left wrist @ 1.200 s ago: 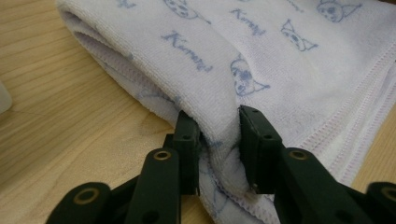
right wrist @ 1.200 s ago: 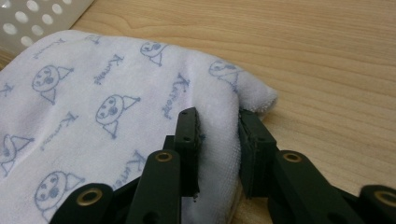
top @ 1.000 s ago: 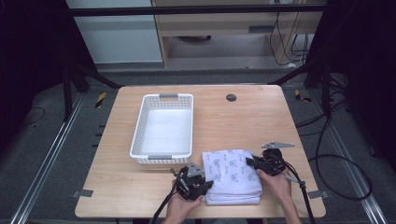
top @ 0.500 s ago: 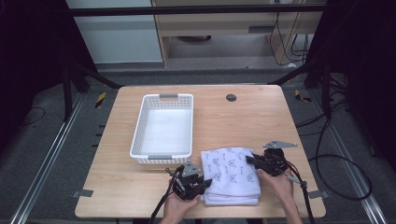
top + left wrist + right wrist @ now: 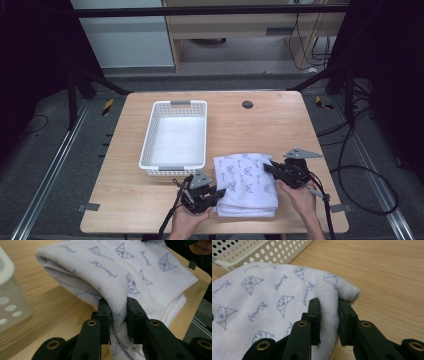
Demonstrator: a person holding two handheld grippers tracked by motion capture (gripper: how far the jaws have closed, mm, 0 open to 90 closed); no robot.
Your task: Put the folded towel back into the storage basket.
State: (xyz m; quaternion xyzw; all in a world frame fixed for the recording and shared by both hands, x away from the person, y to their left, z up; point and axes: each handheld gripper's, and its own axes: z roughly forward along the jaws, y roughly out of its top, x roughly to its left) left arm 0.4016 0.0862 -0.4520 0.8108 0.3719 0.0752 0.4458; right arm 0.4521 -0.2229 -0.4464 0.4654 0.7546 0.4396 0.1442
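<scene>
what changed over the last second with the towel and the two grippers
Both hand-held grippers, the left and the right, stayed clamped on opposite edges of the folded towel and rose slightly, starting to lift the edges they pinch; the left gripper view shows that side off the table. Nothing was let go. The white basket and the table stayed as they were.

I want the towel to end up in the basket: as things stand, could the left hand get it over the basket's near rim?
Probably yes. The left claw is shut on the folded towel, the white basket lies just beyond it, and bare table lies between. The right claw grips the towel's other edge, so both must move together.
</scene>
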